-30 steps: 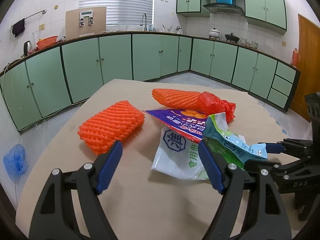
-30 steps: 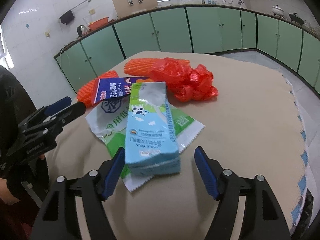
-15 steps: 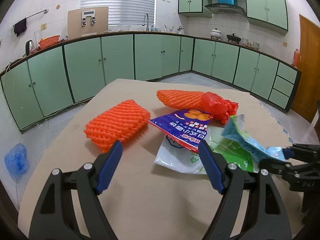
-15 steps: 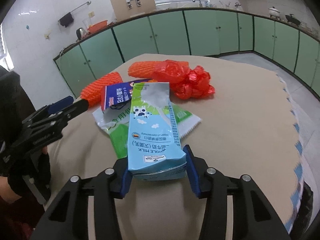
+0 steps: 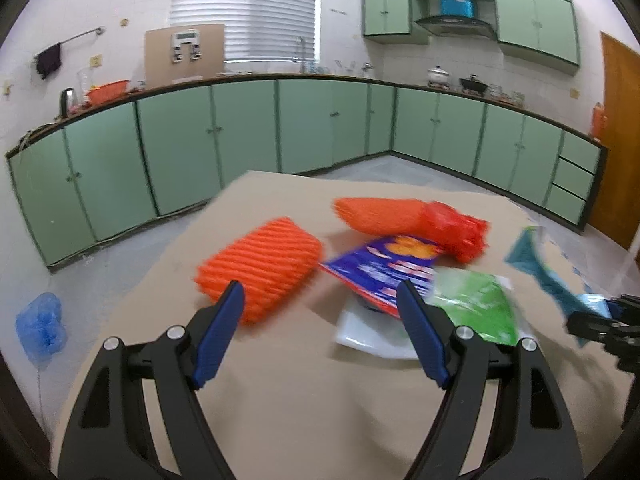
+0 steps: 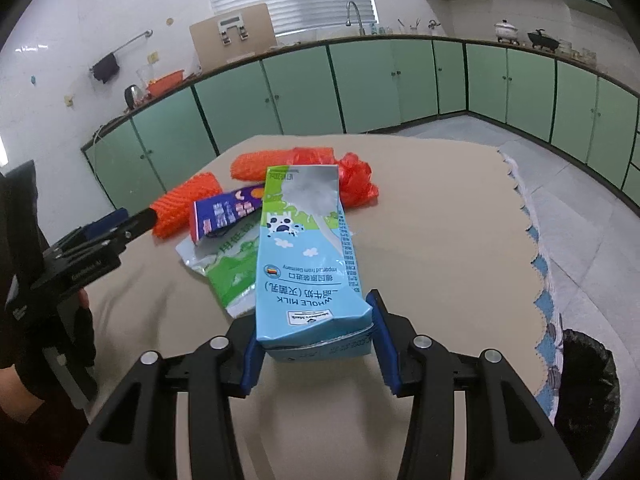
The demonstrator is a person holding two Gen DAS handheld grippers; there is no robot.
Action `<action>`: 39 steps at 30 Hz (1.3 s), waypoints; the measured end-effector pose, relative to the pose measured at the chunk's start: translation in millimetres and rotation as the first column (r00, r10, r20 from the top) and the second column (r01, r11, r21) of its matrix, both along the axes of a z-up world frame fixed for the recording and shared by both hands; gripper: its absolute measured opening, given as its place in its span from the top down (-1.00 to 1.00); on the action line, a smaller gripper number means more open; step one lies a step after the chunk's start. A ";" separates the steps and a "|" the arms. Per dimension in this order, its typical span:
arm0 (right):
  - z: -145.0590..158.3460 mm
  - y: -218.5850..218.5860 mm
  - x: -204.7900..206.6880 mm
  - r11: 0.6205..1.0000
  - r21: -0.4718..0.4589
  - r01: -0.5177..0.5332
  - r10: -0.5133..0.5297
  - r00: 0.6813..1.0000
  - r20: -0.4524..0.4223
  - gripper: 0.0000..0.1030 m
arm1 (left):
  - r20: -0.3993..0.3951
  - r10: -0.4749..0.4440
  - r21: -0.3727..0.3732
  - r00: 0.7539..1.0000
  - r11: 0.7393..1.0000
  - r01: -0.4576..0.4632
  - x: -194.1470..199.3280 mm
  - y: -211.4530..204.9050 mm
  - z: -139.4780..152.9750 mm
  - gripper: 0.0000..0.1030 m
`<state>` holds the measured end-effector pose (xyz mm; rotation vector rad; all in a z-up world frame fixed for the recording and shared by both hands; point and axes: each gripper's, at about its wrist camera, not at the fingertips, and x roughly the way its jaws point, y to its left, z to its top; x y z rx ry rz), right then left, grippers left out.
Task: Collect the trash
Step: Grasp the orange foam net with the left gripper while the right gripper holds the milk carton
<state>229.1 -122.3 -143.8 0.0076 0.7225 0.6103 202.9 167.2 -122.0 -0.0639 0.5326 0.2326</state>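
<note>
A light blue whole-milk carton (image 6: pixel 310 256) is held at its near end by the right gripper (image 6: pixel 316 346), whose blue-padded jaws are clamped on the carton's two narrow sides. The carton points away from the camera, and its far end sits over the litter heap; it looks lifted off the table (image 6: pixel 440 240), though contact underneath cannot be told for sure. The card is dented where the pads press, so it seems empty and soft.

Just beyond the carton lies a green and white plastic pouch (image 6: pixel 230 270), with a purple snack wrapper (image 6: pixel 224 210) partly on top of it. Farther off are two orange foam fruit nets, one at the left (image 6: pixel 186 204) and one at the far side (image 6: pixel 256 164), the latter touching a crumpled red plastic bag (image 6: pixel 356 184).

The left gripper (image 5: pixel 320 336) hovers over the near left part of the table with its jaws wide apart, holding nothing, aimed between the left net (image 5: pixel 260 268) and the wrapper (image 5: pixel 384 272).

At the near right, below the table edge, a bin lined with a black bag (image 6: pixel 588 384) shows.

To do this step well, the grip should probably stay firm but not crushing, since the carton may buckle and slip. Carrying it level and to the right, clear of the table's edge, then releasing only once it is over the bin's mouth looks the safest course.
</note>
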 end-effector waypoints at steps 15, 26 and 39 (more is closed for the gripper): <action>10.2 47.5 8.7 1.000 -0.006 -0.024 0.024 0.999 0.046 0.10 | -0.100 0.054 -0.081 0.994 0.995 -0.062 51.3 75.5 -11.7 -0.52; 14.8 51.2 -0.3 0.999 -0.039 -0.012 0.014 0.998 0.064 0.10 | -0.094 0.028 -0.135 0.995 0.990 -0.040 44.7 74.7 -14.1 1.00; 28.4 36.6 -19.3 1.000 -0.013 0.007 -0.006 0.995 0.100 0.10 | 0.013 0.012 -0.069 1.000 0.998 -0.011 -0.9 48.0 14.5 0.98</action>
